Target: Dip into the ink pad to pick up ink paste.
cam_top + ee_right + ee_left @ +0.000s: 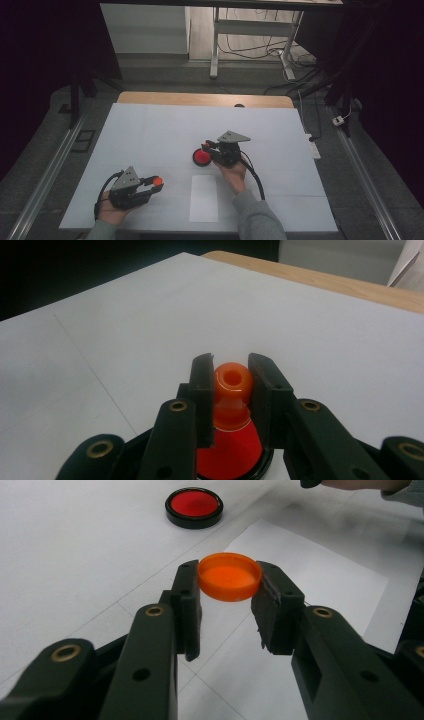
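While my left gripper (227, 607) pinches the orange cap (230, 576) flat at centre frame, hollow side up, my right gripper (231, 390) clamps the orange nozzle (232, 382) of the red bottle (202, 158), its long axis upright, mid-table.

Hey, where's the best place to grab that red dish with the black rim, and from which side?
Grip the red dish across its raised black rim, coming straight down from above. It lies flat and low on the table, so its sides probably offer too little height for a level approach; the rim is the only graspable edge.
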`<state>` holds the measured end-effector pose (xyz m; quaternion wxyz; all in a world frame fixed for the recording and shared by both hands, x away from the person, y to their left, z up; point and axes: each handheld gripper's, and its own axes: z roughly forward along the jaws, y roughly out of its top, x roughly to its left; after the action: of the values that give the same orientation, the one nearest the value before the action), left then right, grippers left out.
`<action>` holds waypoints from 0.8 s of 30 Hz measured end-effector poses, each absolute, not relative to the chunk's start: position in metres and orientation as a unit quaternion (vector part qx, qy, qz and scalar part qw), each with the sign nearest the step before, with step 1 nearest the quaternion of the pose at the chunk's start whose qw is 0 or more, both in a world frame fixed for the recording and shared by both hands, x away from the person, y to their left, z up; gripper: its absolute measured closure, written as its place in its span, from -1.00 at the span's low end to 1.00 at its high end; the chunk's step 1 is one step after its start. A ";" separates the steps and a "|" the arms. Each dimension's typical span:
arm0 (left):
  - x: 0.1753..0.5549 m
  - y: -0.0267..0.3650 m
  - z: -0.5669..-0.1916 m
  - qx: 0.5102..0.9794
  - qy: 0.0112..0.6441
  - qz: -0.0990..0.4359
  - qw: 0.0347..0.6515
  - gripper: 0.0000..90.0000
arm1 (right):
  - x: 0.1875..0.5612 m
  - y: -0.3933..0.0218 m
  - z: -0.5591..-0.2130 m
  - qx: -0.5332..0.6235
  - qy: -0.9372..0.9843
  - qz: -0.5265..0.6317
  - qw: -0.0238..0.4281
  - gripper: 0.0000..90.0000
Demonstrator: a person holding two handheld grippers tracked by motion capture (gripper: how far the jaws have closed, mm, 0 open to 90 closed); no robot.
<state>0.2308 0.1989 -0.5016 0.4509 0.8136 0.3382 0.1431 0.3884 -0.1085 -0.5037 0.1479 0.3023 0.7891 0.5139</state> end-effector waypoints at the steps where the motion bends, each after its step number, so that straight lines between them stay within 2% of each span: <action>1: 0.231 0.199 -0.502 0.813 0.338 0.144 0.451 0.44 | 0.388 -0.109 -0.503 0.301 0.790 0.513 0.149 0.63; 24: 0.232 0.199 -0.504 0.816 0.343 0.139 0.444 0.44 | 0.393 -0.098 -0.514 0.298 0.814 0.470 0.170 0.63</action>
<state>0.2324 0.1988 -0.5036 0.4445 0.8158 0.3430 0.1386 0.3935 -0.0976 -0.5140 0.1700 0.2976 0.8135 0.4698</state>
